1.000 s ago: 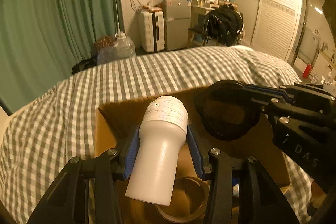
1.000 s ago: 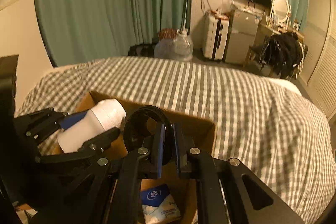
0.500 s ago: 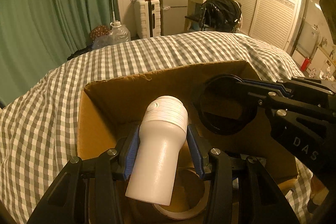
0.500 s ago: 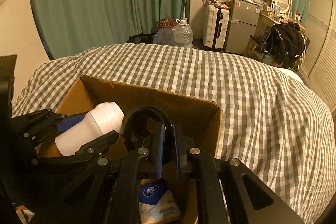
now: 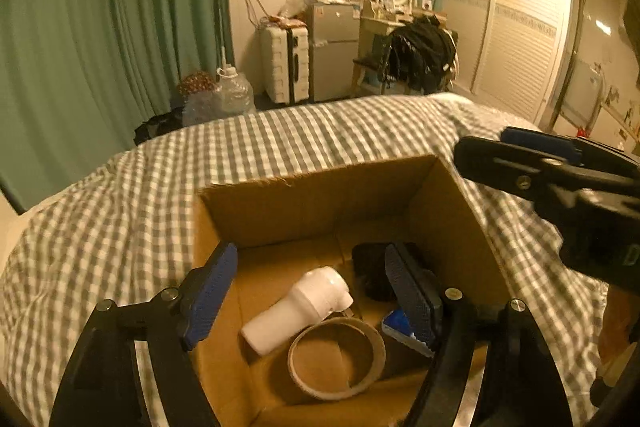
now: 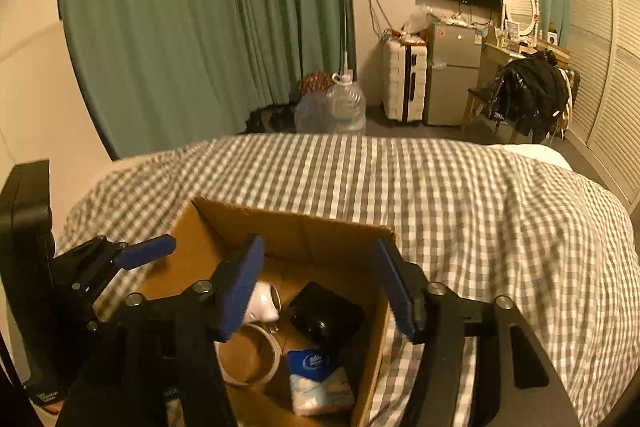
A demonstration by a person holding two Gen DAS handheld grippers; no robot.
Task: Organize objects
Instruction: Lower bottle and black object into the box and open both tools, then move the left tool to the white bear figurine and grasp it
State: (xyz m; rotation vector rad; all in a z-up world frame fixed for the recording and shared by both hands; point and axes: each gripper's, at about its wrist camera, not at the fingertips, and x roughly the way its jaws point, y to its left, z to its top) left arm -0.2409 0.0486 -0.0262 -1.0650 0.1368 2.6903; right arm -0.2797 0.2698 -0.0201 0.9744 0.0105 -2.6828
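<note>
An open cardboard box (image 5: pixel 320 195) (image 6: pixel 296 223) sits on the checked bed. Inside lie a white bottle (image 5: pixel 298 309) (image 6: pixel 262 303) on its side, a tape roll (image 5: pixel 336 363) (image 6: pixel 248 355), a black round object (image 5: pixel 370 271) (image 6: pixel 326 315) and a blue-and-white tissue pack (image 6: pixel 320 377) (image 5: pixel 396 327). My left gripper (image 5: pixel 316 301) is open and empty above the box. My right gripper (image 6: pixel 322 285) is open and empty above the box's right part; it shows at the right of the left wrist view (image 5: pixel 560 179).
The box rests on a grey-and-white checked bedspread (image 6: pixel 460 195). Green curtains (image 6: pixel 200 27), water jugs (image 6: pixel 344 107), a white suitcase (image 6: pixel 402 83), a small fridge (image 6: pixel 452 75) and a chair with black clothes (image 6: pixel 528 95) stand beyond the bed.
Both grippers opened: the left let go of the white bottle and the right let go of the black round object, and both things now lie in the box. Both grippers rose.
</note>
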